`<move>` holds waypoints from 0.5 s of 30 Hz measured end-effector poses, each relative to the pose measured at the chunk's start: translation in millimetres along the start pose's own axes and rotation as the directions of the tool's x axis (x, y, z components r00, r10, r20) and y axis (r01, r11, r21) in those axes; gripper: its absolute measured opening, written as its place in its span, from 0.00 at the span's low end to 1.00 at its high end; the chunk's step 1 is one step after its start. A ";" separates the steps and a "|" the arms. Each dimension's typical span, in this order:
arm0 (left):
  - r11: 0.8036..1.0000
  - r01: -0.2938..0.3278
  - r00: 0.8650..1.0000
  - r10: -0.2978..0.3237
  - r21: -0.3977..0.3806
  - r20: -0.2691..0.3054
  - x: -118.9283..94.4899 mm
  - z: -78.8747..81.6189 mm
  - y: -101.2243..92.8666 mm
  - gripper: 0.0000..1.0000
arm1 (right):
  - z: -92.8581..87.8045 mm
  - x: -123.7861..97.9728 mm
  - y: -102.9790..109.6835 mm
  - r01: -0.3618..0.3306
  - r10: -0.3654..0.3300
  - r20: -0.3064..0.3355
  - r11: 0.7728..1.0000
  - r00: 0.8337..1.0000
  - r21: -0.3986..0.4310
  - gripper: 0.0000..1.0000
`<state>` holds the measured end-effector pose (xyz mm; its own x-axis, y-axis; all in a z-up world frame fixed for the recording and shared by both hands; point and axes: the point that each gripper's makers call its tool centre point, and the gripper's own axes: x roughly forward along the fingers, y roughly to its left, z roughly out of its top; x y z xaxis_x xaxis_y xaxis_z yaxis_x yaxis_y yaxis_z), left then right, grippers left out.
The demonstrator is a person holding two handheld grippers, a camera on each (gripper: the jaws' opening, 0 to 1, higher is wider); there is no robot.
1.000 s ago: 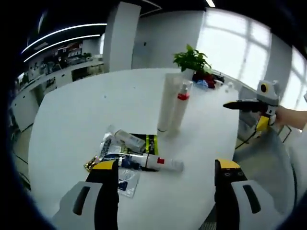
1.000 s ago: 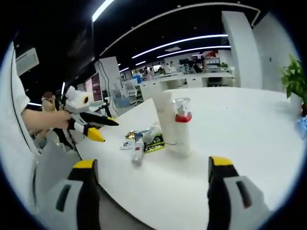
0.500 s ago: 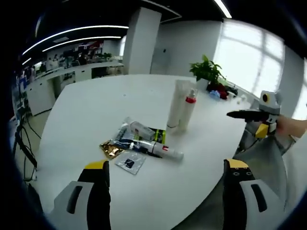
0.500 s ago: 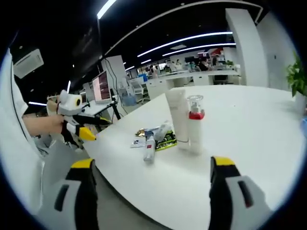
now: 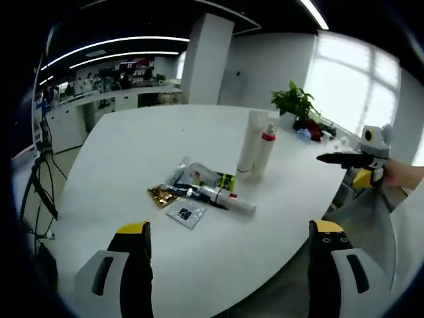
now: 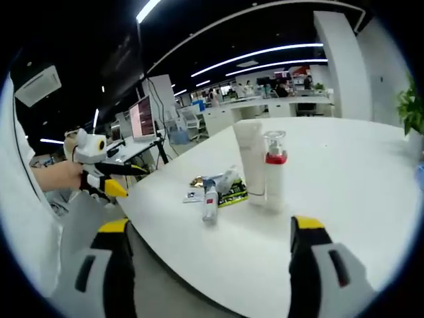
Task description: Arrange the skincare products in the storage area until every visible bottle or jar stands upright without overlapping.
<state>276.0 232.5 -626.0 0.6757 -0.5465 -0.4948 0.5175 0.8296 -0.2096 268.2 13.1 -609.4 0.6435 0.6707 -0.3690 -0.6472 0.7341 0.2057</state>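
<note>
**Still scattered: skincare items on a round white desk**

Here, a tall white tube (image 5: pixel 250 140) and a clear pump bottle with a red collar (image 5: pixel 265 151) stand upright, just beside each other, on the round white desk (image 5: pixel 126 172). Near them a clear bottle with a red band (image 5: pixel 222 197) lies flat among foil sachets (image 5: pixel 173 195). The left gripper (image 5: pixel 225 268) and the right gripper (image 6: pixel 211 265) hang off the desk's edge, jaws spread wide, holding nothing. A leafy green potted plant (image 5: pixel 295 103) stands at the far edge.

No lettering on the bottles, tubes or sachets is sharp enough to read.
</note>
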 end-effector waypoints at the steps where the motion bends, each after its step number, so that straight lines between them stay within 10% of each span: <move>1: 1.000 -0.002 1.000 0.002 0.002 0.000 -0.5 -0.4 0.1 0.97 | -0.1 -0.2 0.2 0.000 0.000 -0.001 1.000 1.000 0.000 0.99; 15: 1.000 -0.023 1.000 0.023 0.004 0.019 -7.0 -1.0 -2.6 0.97 | 4.5 16.2 1.2 -0.026 0.026 -0.028 1.000 0.999 -0.013 0.93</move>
<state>269.5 234.3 -622.8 0.6968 -0.5296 -0.4837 0.5040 0.8414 -0.1952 279.7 25.4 -611.1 0.6150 0.6862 -0.3885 -0.6692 0.7147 0.2032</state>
